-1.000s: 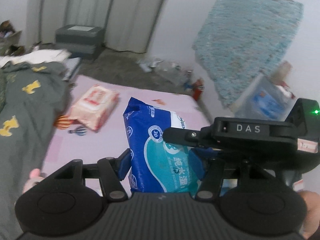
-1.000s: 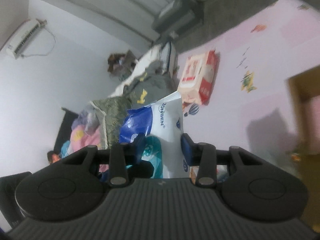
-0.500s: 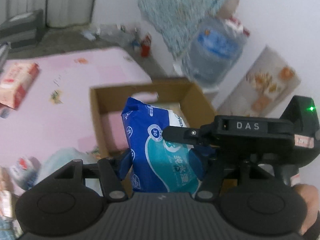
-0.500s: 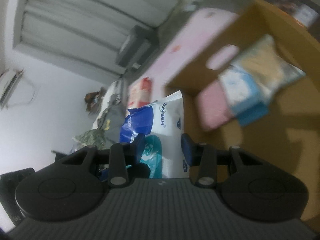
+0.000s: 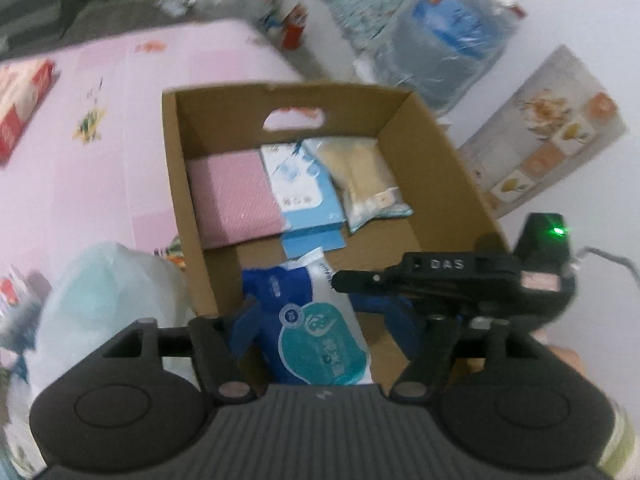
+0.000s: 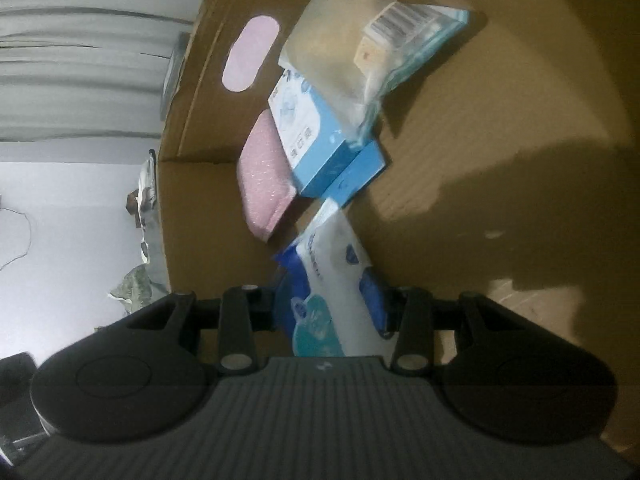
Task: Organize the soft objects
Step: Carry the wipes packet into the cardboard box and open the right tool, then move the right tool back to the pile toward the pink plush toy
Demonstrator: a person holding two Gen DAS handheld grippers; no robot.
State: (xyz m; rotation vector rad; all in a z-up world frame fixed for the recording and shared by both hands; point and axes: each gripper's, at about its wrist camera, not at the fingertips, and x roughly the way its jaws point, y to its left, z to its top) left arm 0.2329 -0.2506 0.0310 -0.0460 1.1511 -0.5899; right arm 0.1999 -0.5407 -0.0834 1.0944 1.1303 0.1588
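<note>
A blue and white wet-wipes pack [image 5: 316, 328] is held between both grippers inside the near end of an open cardboard box [image 5: 172, 148]. My left gripper [image 5: 320, 316] is shut on the pack from its two sides. My right gripper [image 6: 330, 304] is shut on the same pack [image 6: 332, 284] and shows in the left wrist view as a black arm [image 5: 424, 276] across it. In the box lie a pink pack [image 5: 232, 196], a light blue box [image 5: 300, 188] and a clear beige pack [image 5: 364, 180].
The box stands on a pink mat [image 5: 80, 128]. A pale plastic bag [image 5: 104, 280] lies left of the box, a red and white pack [image 5: 20, 104] at the far left. A big water bottle [image 5: 444, 36] and a floral panel [image 5: 548, 128] stand by the wall.
Both grippers have carried the wipes pack from over the mat to the box and lowered it inside the near end. The hold has not changed.
</note>
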